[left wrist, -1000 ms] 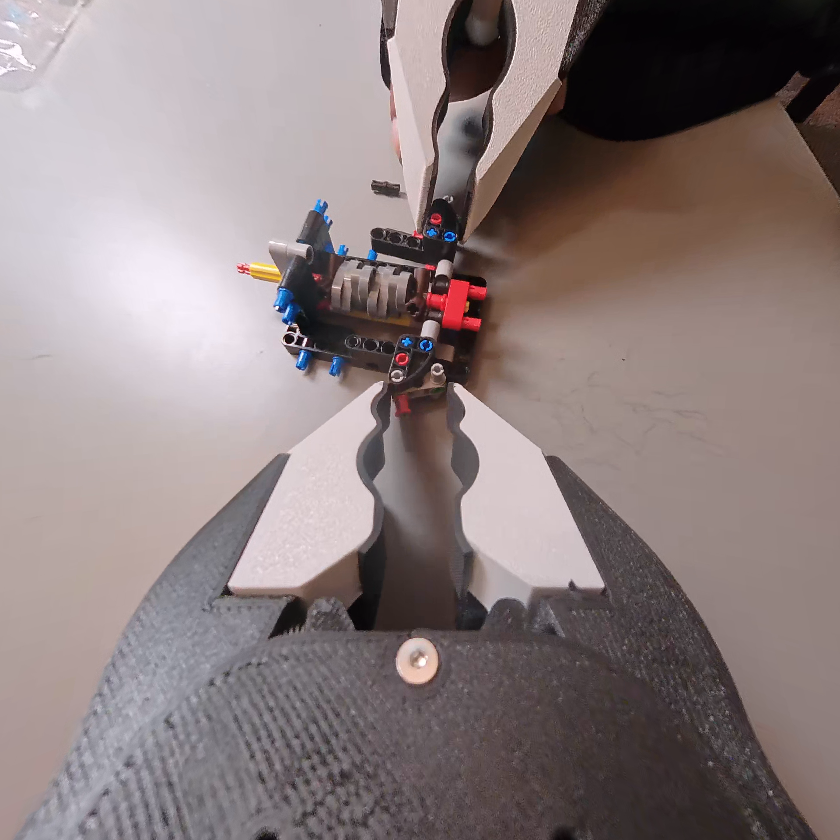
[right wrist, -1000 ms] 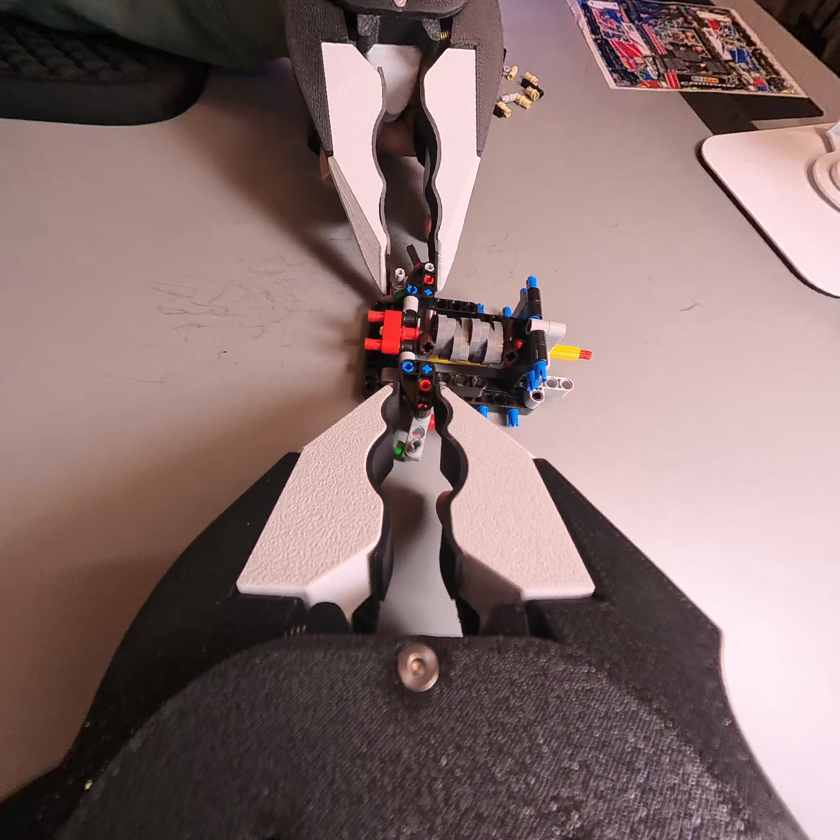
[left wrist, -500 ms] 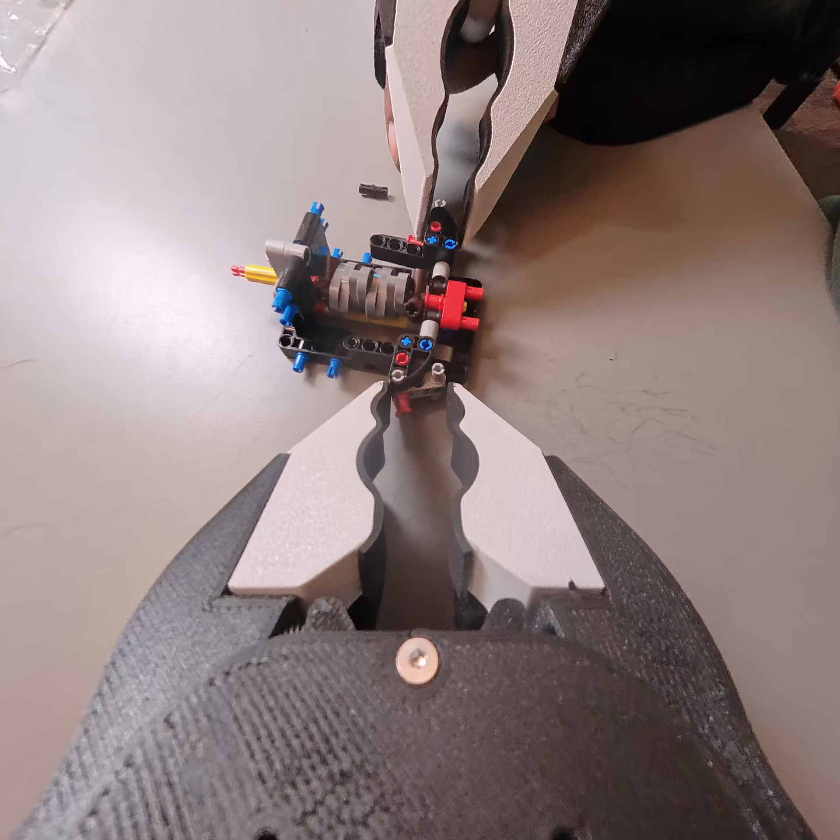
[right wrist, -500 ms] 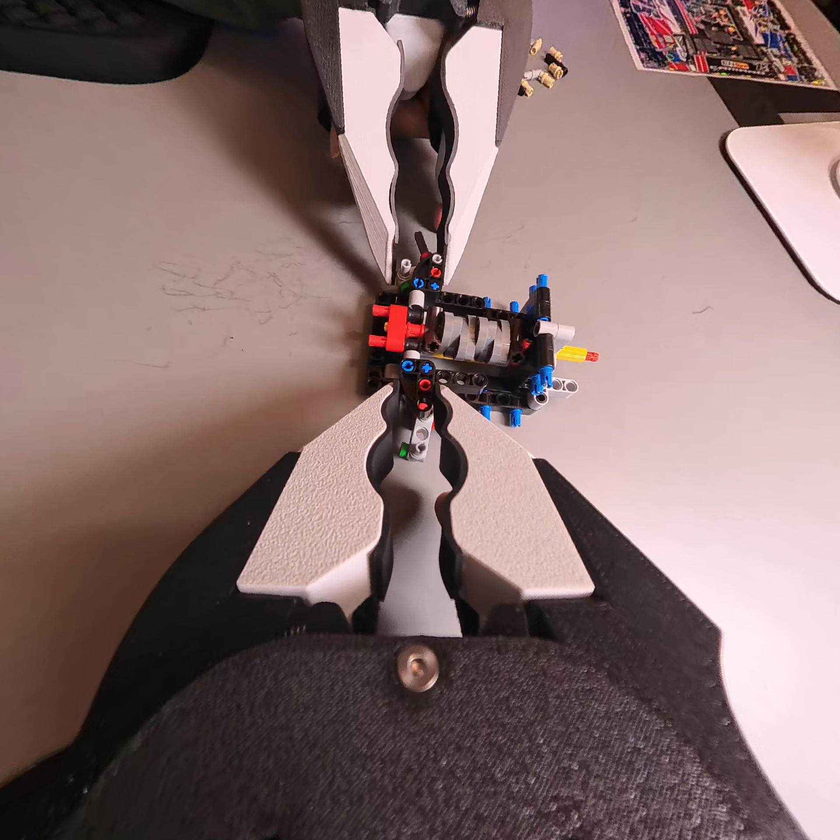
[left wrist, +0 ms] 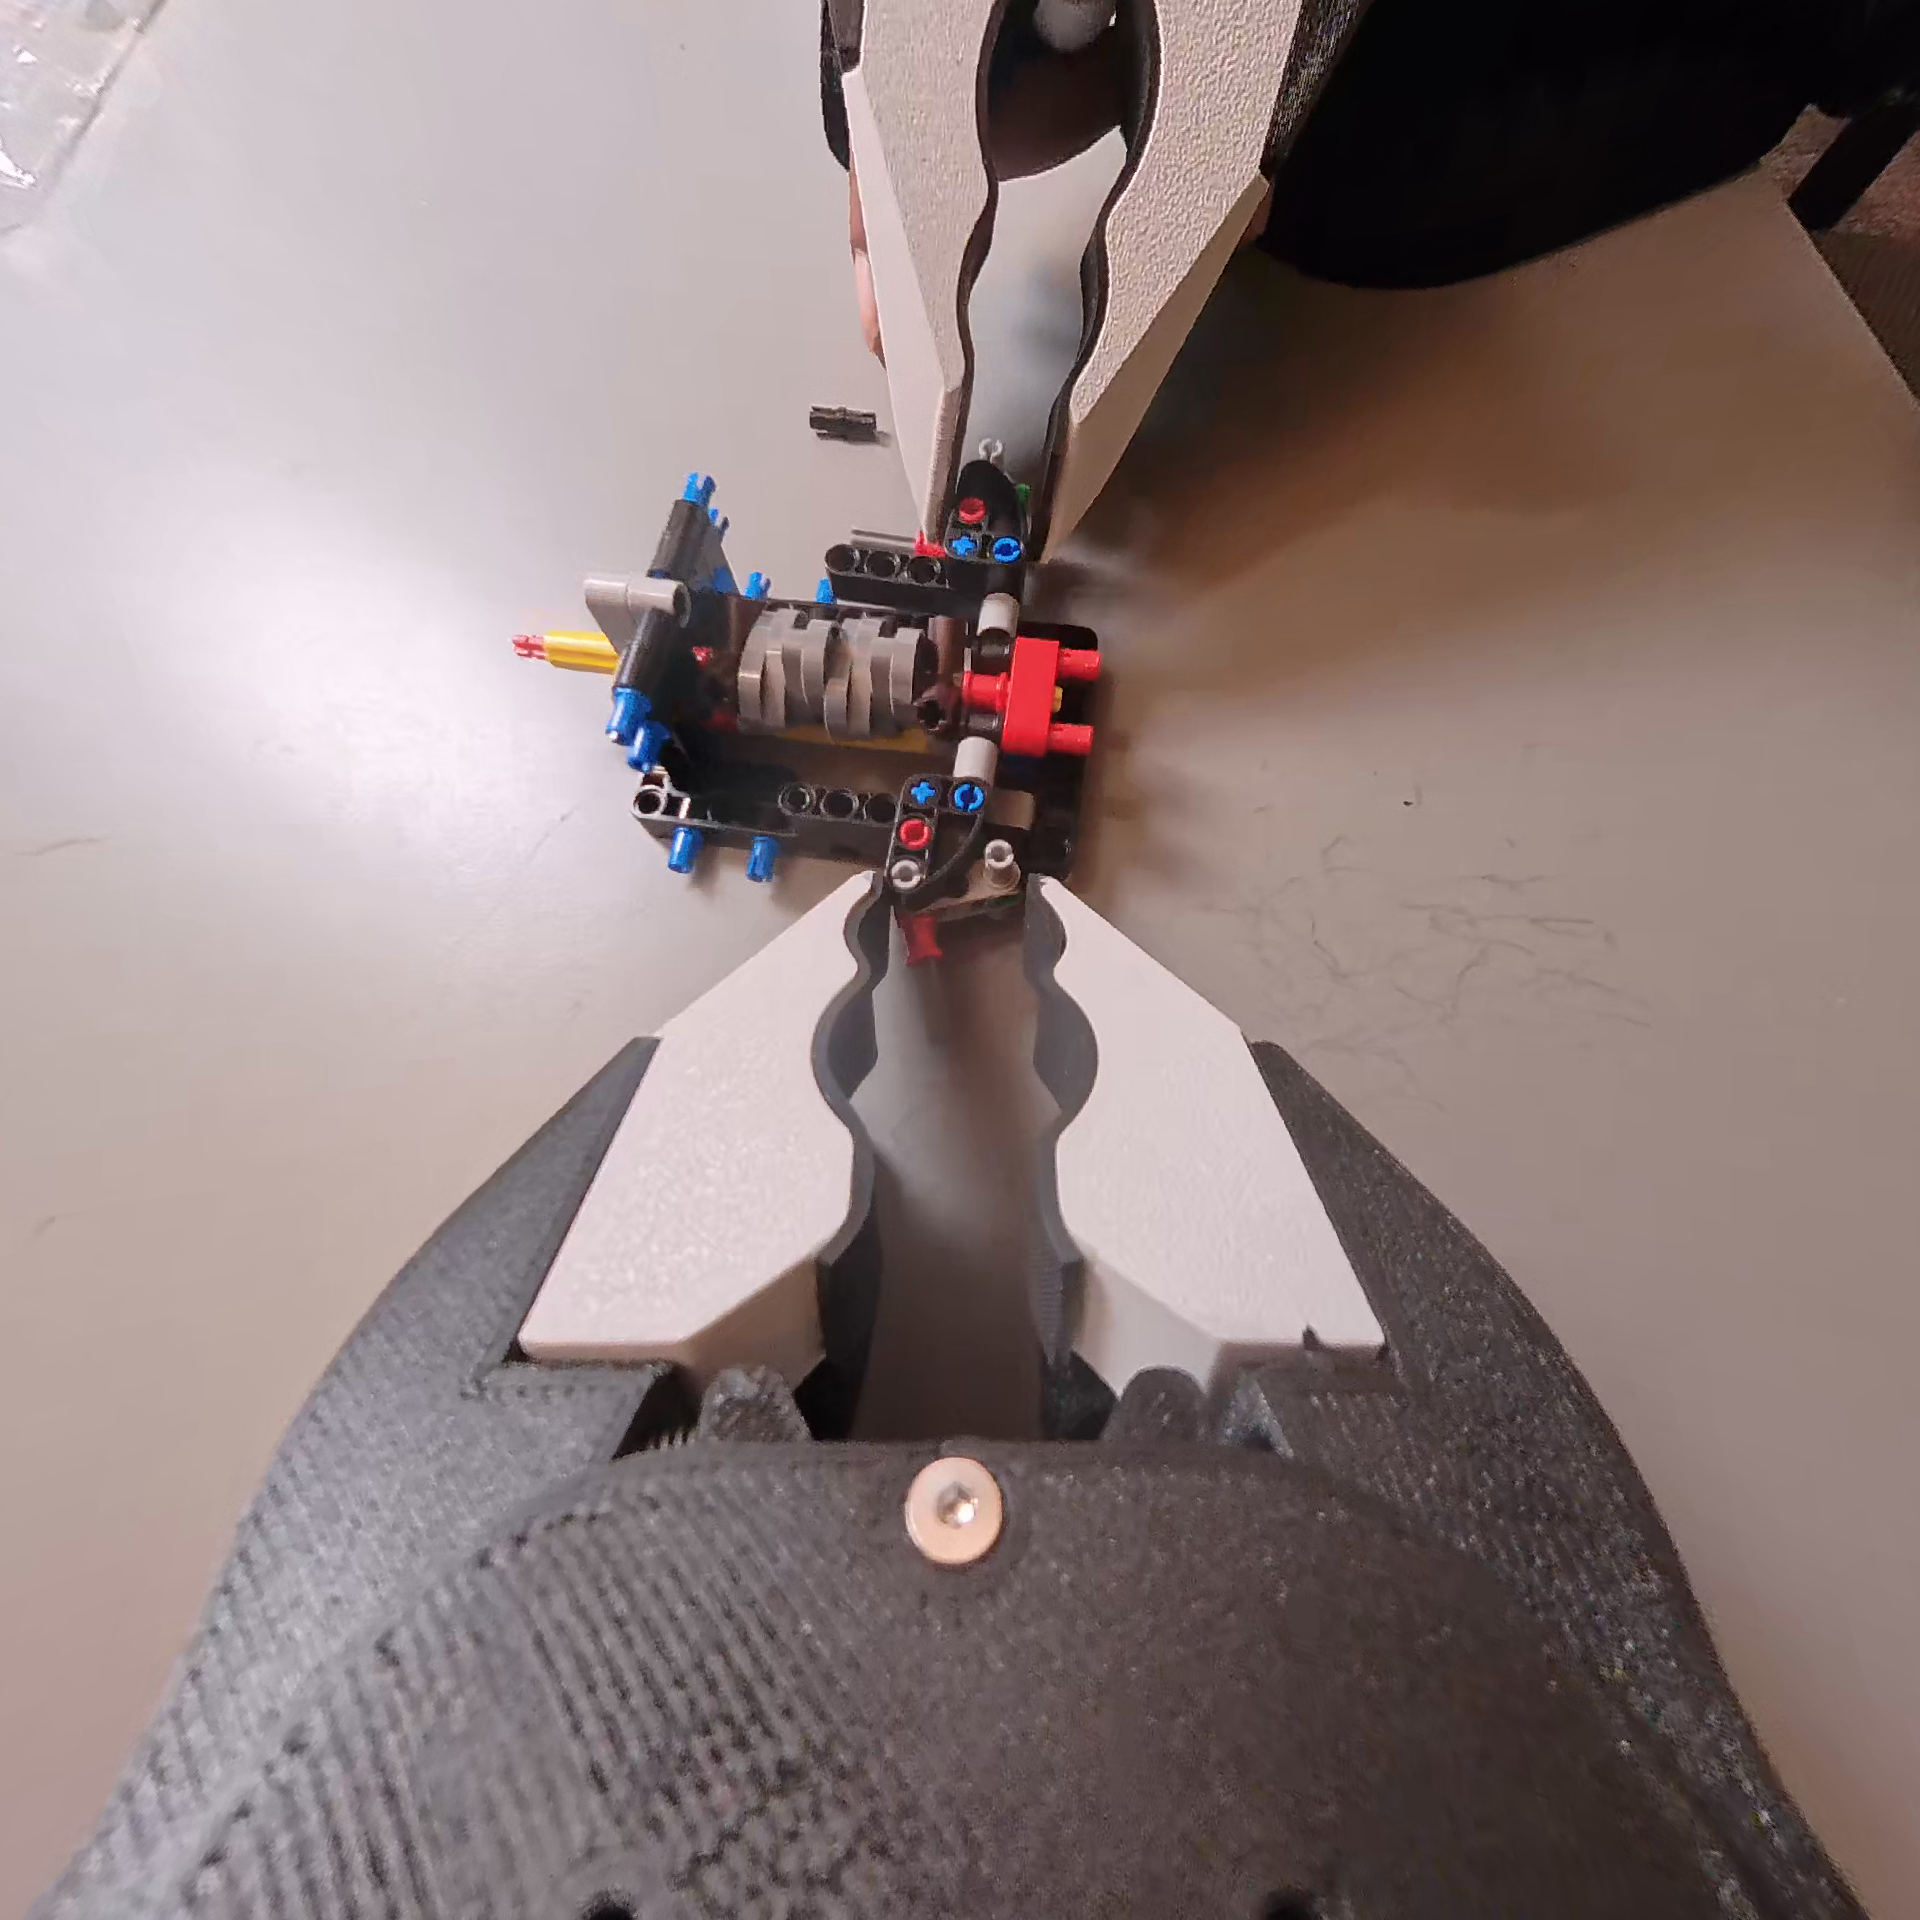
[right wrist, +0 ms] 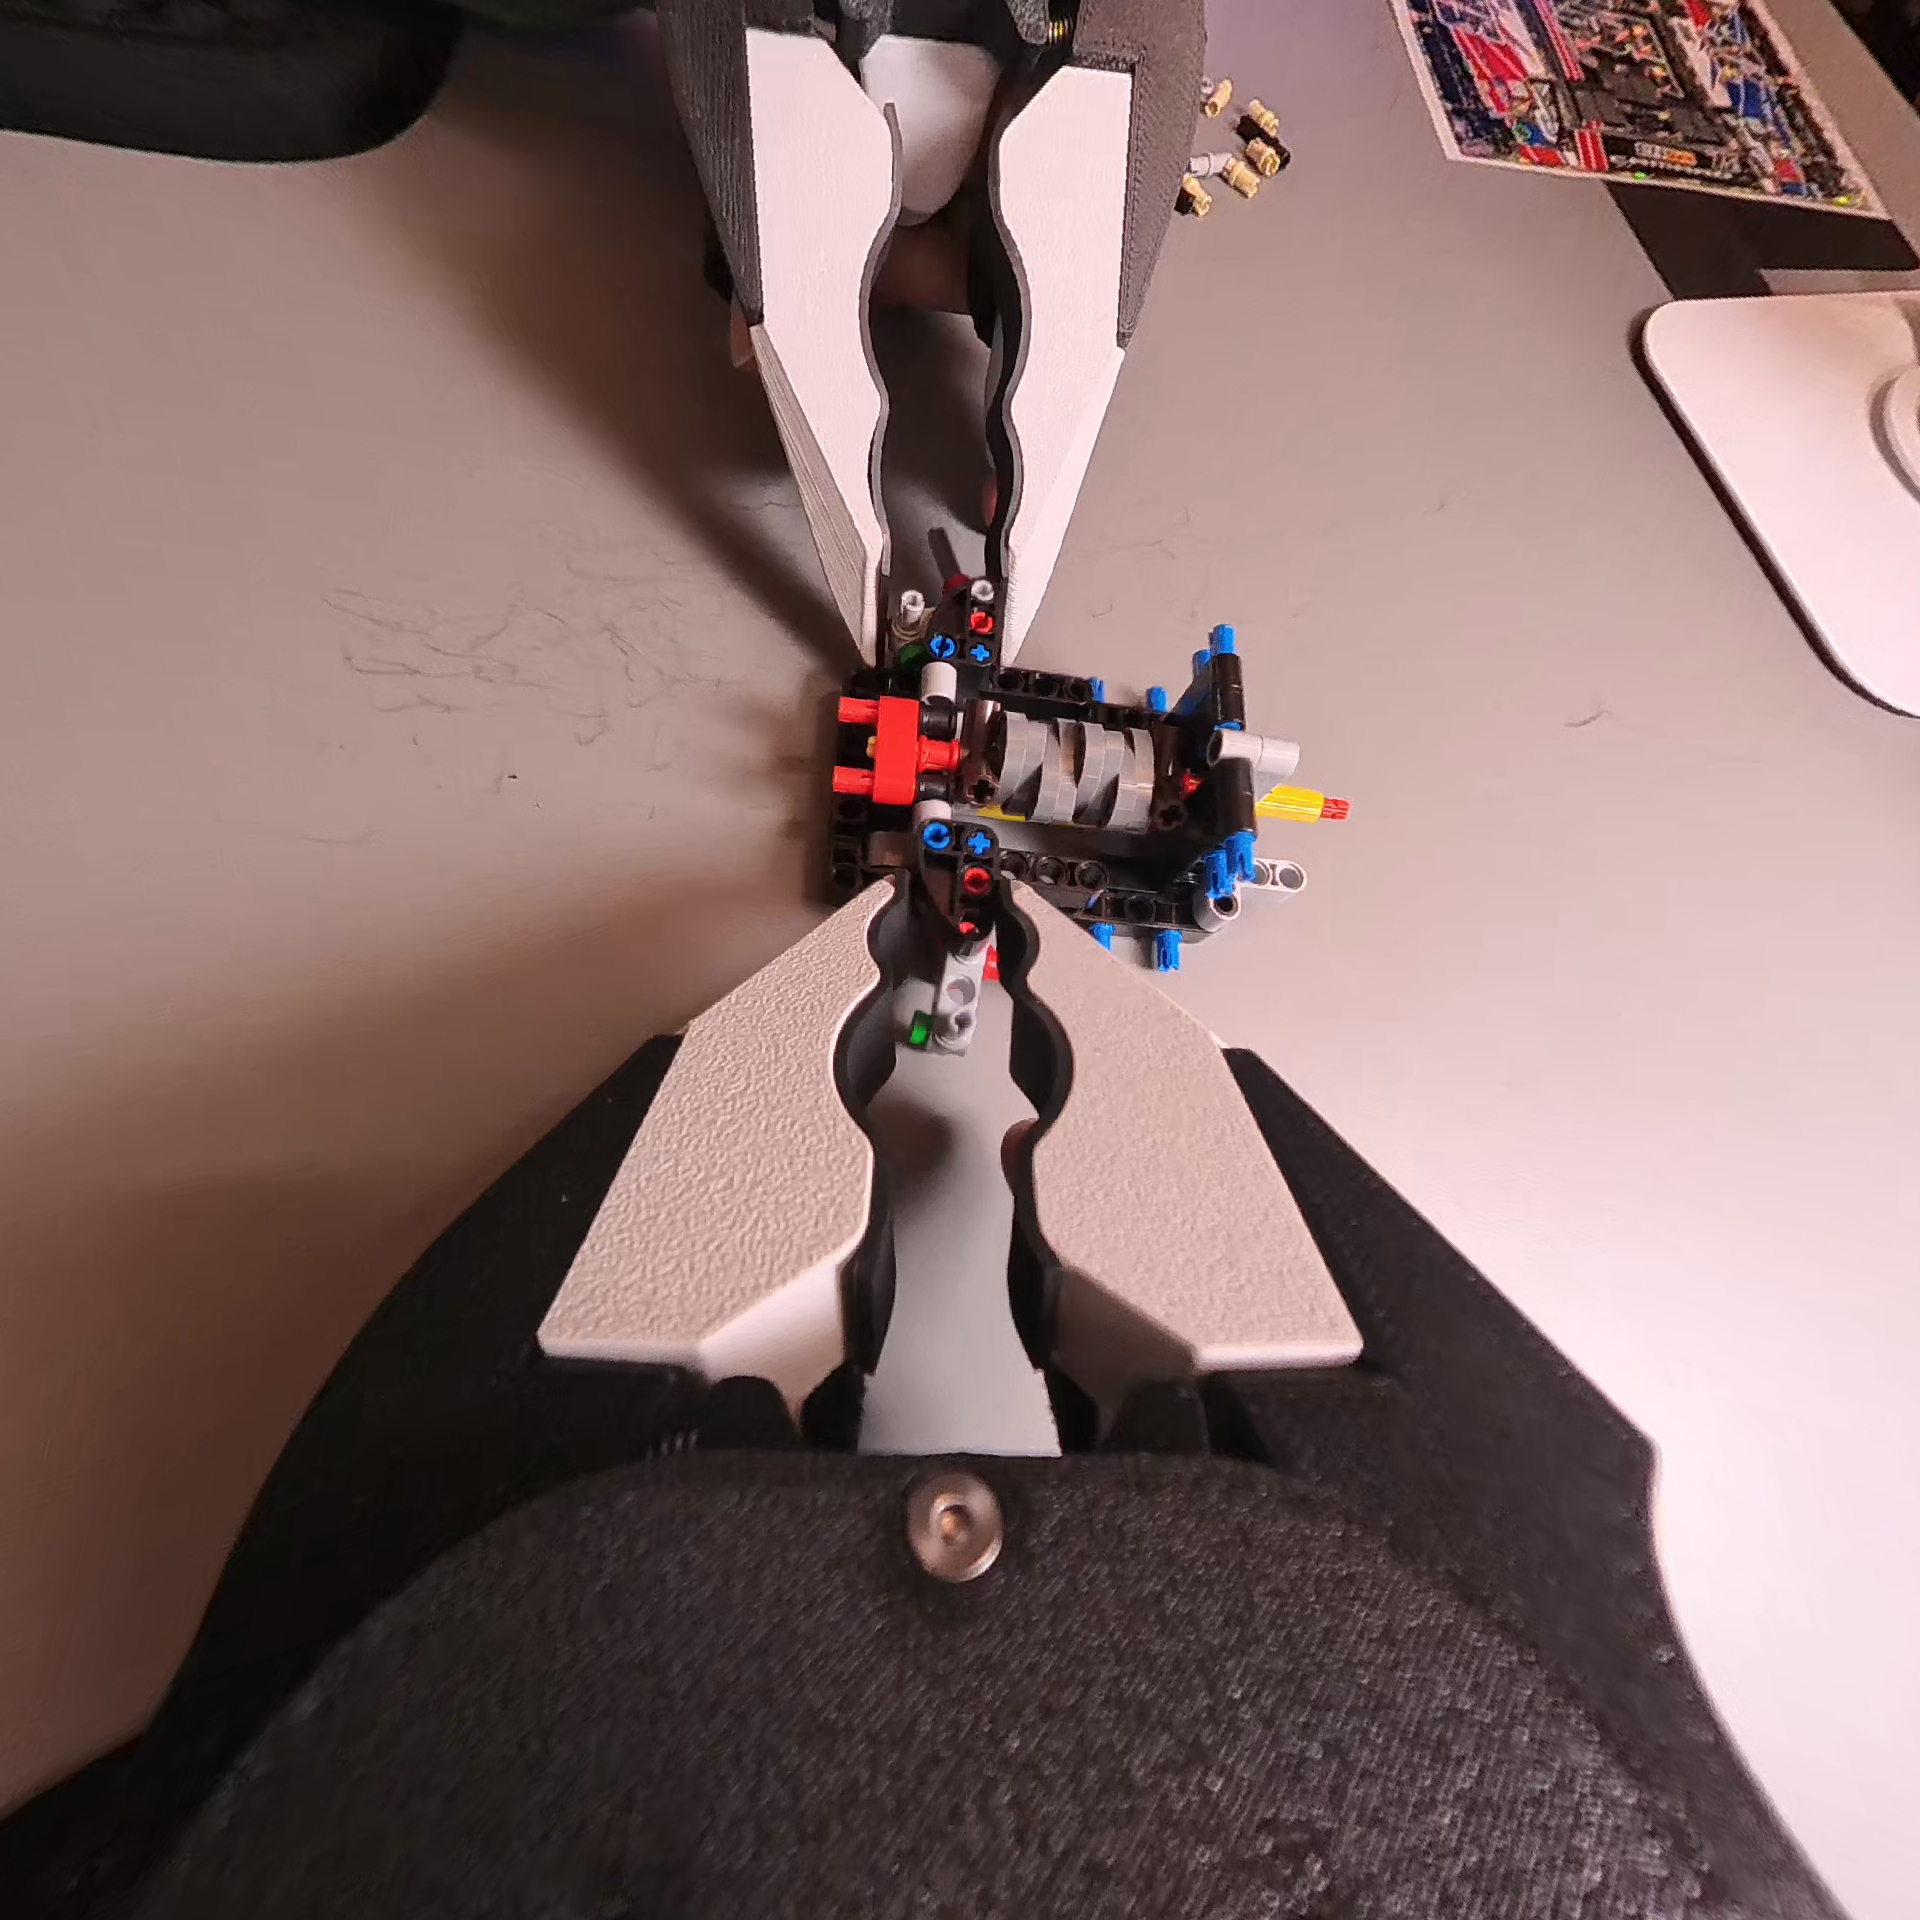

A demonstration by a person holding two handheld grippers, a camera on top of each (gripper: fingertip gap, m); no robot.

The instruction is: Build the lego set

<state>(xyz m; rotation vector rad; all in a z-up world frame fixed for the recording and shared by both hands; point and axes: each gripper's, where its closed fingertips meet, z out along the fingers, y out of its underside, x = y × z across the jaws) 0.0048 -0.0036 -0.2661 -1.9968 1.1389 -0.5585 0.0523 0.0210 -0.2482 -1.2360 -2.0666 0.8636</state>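
Holding the lego assembly [left wrist: 873, 707] from two opposite sides, I have it resting on the desk [left wrist: 312, 312] between my claws. Working left to right in the left wrist view: the yellow axle [left wrist: 575, 652] projects from the far left end, then come the blue pins [left wrist: 634, 717] on the black frame, the grey gear barrel [left wrist: 831, 681] along the middle, and the red connector [left wrist: 1034, 694] at the right end.

My left claw [left wrist: 951, 894] is narrowed onto the black angled side piece [left wrist: 930, 831] on the near edge, its tips touching that piece. My right claw [right wrist: 951, 914] grips the matching angled piece [right wrist: 961, 862] on the opposite edge, with a grey beam carrying a green stud [right wrist: 951, 1003] lying between its fingers.

Step in hand, as I judge it: seating or steadying the two side pieces against the frame. The next move calls for even, opposed pressure so neither pin joint skews, then release of one claw to fetch a part. A loose black pin [left wrist: 844, 419] lies near the right claw; tan pins [right wrist: 1242, 145] and the instruction sheet [right wrist: 1621, 94] sit farther right.
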